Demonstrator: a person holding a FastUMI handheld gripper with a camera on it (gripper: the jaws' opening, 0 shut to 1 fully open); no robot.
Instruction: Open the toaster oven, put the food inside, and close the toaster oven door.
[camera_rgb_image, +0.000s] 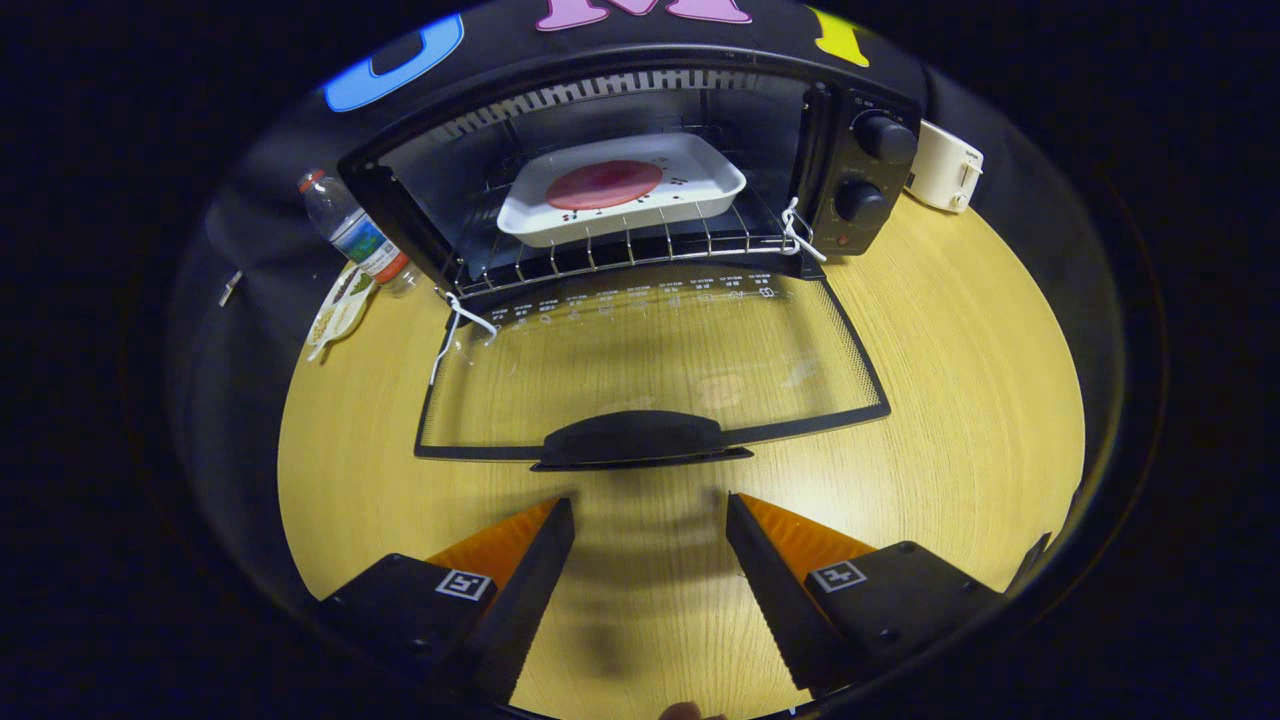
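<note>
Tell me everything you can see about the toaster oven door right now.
The door is fully open, folded down flat toward the hand-held gripper and lying low over the wooden table. It is a clear glass panel in a thin black frame, with small white markings along the hinge edge. A broad black handle sits at the middle of its near edge, just ahead of the open fingers, which do not touch it. White cord hangs by its hinge corners.

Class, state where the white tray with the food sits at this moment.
In the gripper view, the white tray rests on the wire rack inside the open toaster oven, beyond the lowered door and the open gripper.
</note>
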